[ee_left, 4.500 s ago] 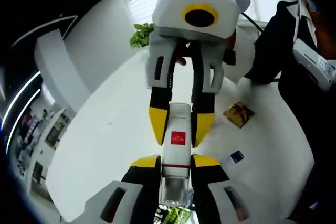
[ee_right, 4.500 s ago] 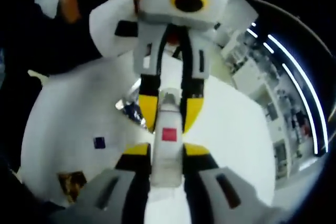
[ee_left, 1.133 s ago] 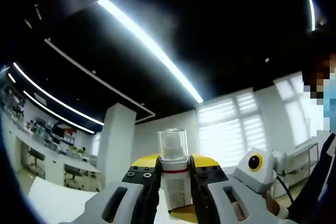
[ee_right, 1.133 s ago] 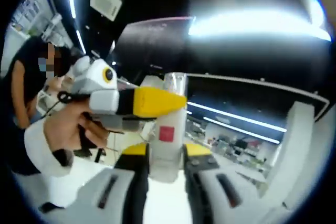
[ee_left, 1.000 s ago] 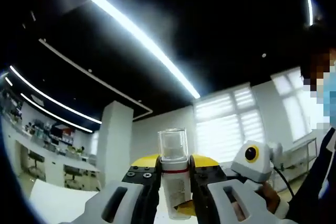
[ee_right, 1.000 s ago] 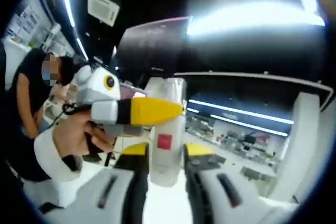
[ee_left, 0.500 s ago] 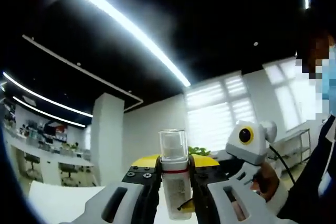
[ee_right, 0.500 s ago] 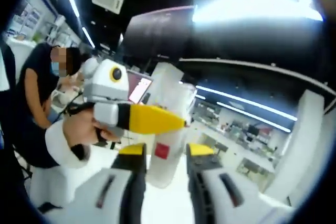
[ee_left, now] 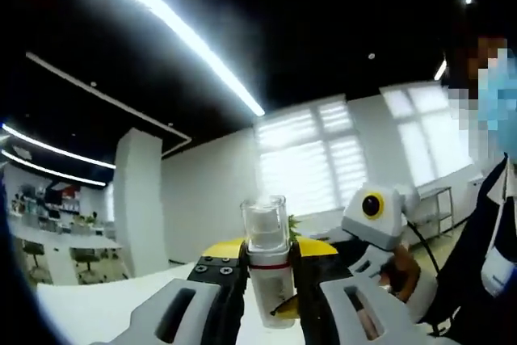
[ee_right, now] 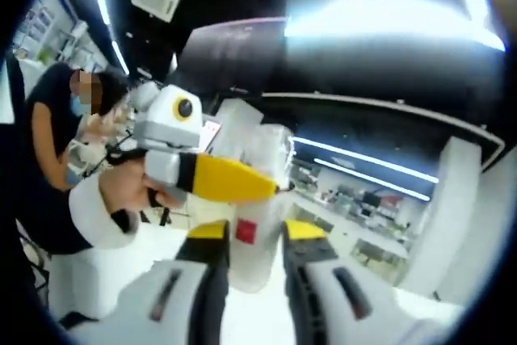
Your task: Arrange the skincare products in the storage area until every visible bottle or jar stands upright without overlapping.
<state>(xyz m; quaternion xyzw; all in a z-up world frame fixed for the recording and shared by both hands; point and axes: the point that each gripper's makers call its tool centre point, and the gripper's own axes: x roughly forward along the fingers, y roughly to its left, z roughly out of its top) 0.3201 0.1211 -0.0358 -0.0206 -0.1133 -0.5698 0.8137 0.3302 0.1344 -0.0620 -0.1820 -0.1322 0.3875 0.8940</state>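
Gripping one bottle [ee_left: 267,268], the left gripper [ee_left: 267,292] jaws clamp it; right gripper [ee_right: 249,268] jaws stand parted.

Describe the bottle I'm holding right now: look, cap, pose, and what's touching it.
The bottle is a slim white cylinder with a clear, glassy cap on top and a thin red band just below it. It stands upright between the left gripper jaws, whose yellow-tipped black pads press both sides. In the right gripper view it carries a red square label and sits tilted between the right gripper jaws, the left gripper's yellow tip crossing it.
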